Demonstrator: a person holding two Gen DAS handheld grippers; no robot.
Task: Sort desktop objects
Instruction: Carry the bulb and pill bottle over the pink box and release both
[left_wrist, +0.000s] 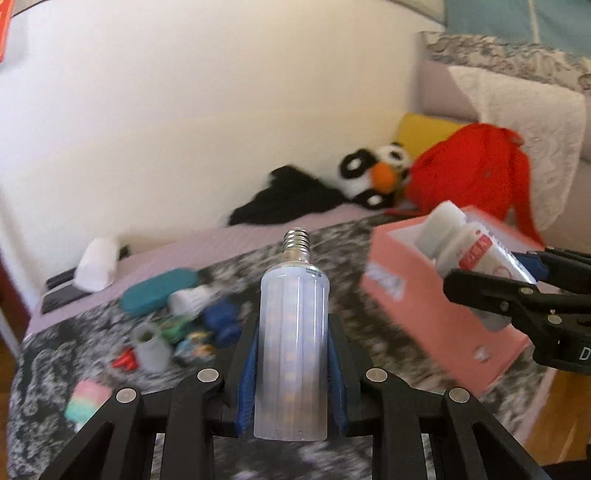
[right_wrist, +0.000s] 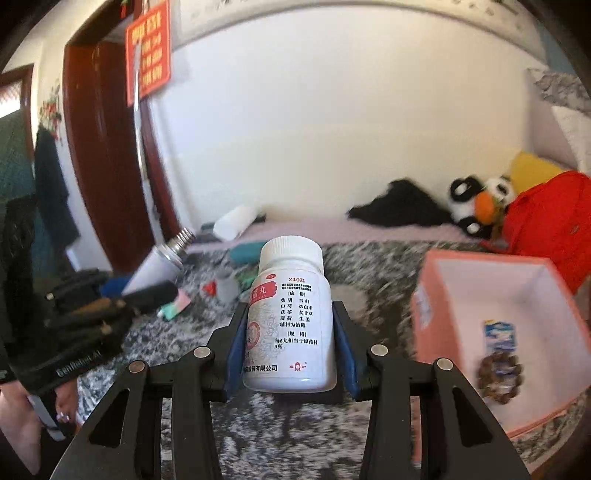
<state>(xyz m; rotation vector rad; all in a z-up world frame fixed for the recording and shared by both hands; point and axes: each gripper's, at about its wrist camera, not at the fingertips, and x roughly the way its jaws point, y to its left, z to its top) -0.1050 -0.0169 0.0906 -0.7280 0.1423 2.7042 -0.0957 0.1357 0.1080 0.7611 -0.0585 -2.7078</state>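
My left gripper (left_wrist: 291, 354) is shut on a frosted LED corn bulb (left_wrist: 293, 325), its metal screw base pointing away from me. My right gripper (right_wrist: 290, 332) is shut on a white pill bottle (right_wrist: 291, 317) with a white cap and printed label. In the left wrist view the same pill bottle (left_wrist: 476, 258) hangs over the near rim of a pink box (left_wrist: 424, 314), held by the right gripper (left_wrist: 491, 273). In the right wrist view the bulb (right_wrist: 159, 264) and the left gripper (right_wrist: 92, 306) are at the left. The pink box (right_wrist: 480, 284) holds a small packet and some brown pieces.
Loose items lie on the black-and-white patterned cover: a teal case (left_wrist: 159, 291), a grey cup (left_wrist: 151, 347), a red clip (left_wrist: 125, 360), a pastel eraser (left_wrist: 86, 404), blue and green bits. A penguin plush (left_wrist: 373, 173) and a red bag (left_wrist: 472, 170) lie behind the box. A person's hand (right_wrist: 40, 417) shows at lower left.
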